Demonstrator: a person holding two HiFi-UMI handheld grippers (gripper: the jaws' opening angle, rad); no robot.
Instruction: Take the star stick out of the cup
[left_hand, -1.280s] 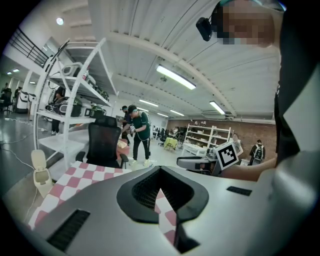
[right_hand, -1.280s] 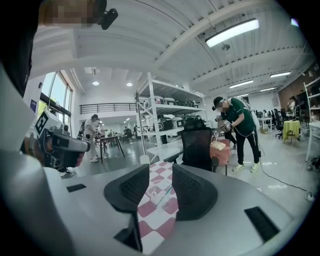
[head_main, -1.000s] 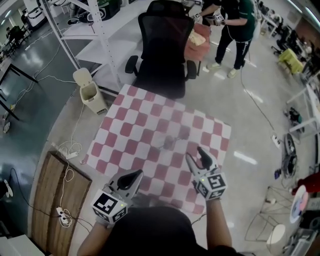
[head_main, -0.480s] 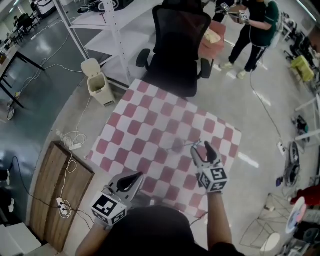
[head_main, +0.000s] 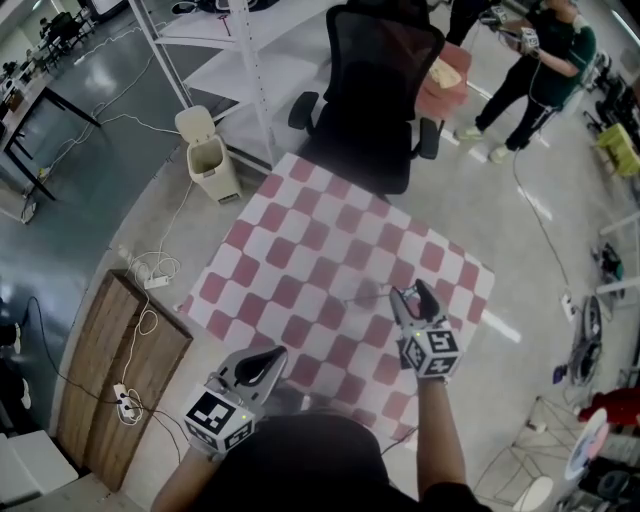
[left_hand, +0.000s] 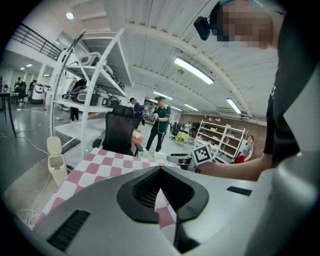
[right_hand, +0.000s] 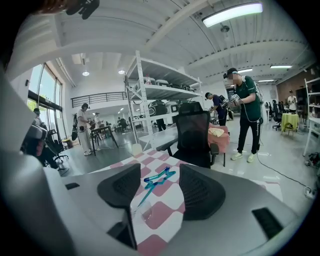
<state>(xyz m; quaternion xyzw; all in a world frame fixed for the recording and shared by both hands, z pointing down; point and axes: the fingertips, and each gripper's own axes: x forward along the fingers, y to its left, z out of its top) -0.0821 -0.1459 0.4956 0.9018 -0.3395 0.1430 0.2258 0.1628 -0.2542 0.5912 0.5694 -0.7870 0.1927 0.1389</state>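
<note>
The blue star stick (right_hand: 156, 180) leans in a small clear cup (right_hand: 142, 211) at the centre of the right gripper view, on the checked table (head_main: 300, 230), in line with the wide-open, empty jaws of your right tool (head_main: 412, 294). Your left tool (head_main: 262, 362), lower left in the head view, is closed on nothing. Nothing steadies the light-looking cup, so closing low or off-centre could tip it or lift it with the stick.

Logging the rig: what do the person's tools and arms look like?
Both the left tool and right tool are grey shells with black ribbed pads, each carrying a white cube of black square markers. Bare forearms; black top.
</note>
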